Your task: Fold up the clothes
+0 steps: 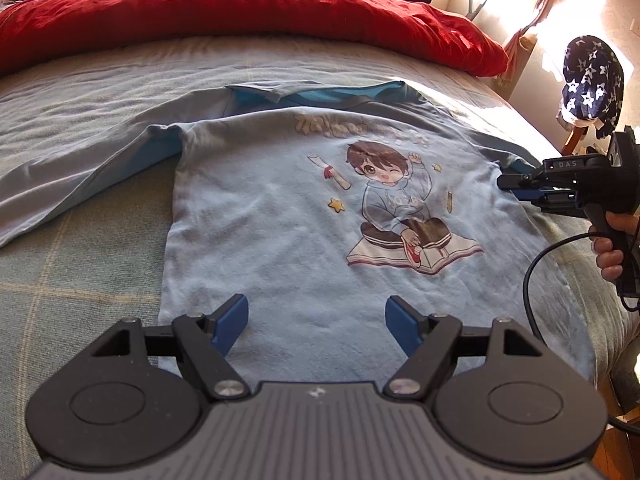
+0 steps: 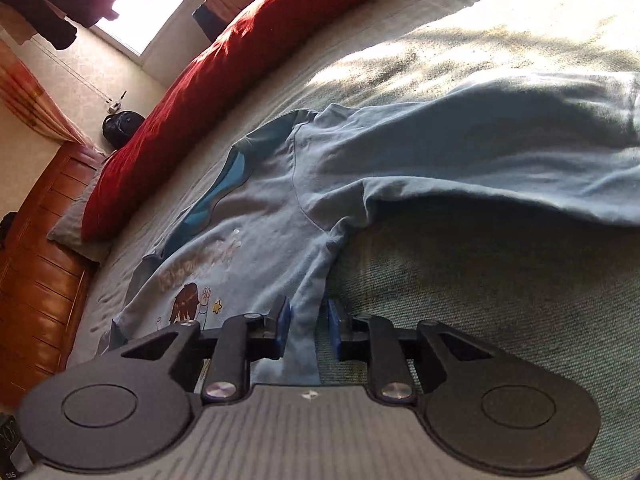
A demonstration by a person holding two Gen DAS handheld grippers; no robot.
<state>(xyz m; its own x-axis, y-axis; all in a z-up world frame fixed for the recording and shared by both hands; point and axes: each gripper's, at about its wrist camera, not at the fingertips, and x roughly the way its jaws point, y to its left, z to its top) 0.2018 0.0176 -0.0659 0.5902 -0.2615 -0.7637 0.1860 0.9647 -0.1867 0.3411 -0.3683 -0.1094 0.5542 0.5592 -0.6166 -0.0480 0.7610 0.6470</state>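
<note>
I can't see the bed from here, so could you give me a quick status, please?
Left gripper open above shirt hem. Right gripper straddling shirt's side edge, grip unclear. Nothing in the way.

So the left wrist cam sits low over the near hem of the shirt (image 1: 280,216), tilted down and looking up the bed (image 1: 80,260) toward the red quilt (image 1: 240,8) at the far side. The other handheld gripper (image 1: 516,188) shows at its right edge. The right wrist cam is rolled sideways, really close to the shirt's (image 2: 280,208) side edge, looking across the bed (image 2: 480,300). Both views catch the shirt's cartoon print, the quilt (image 2: 224,92) and the bedcover.
</note>
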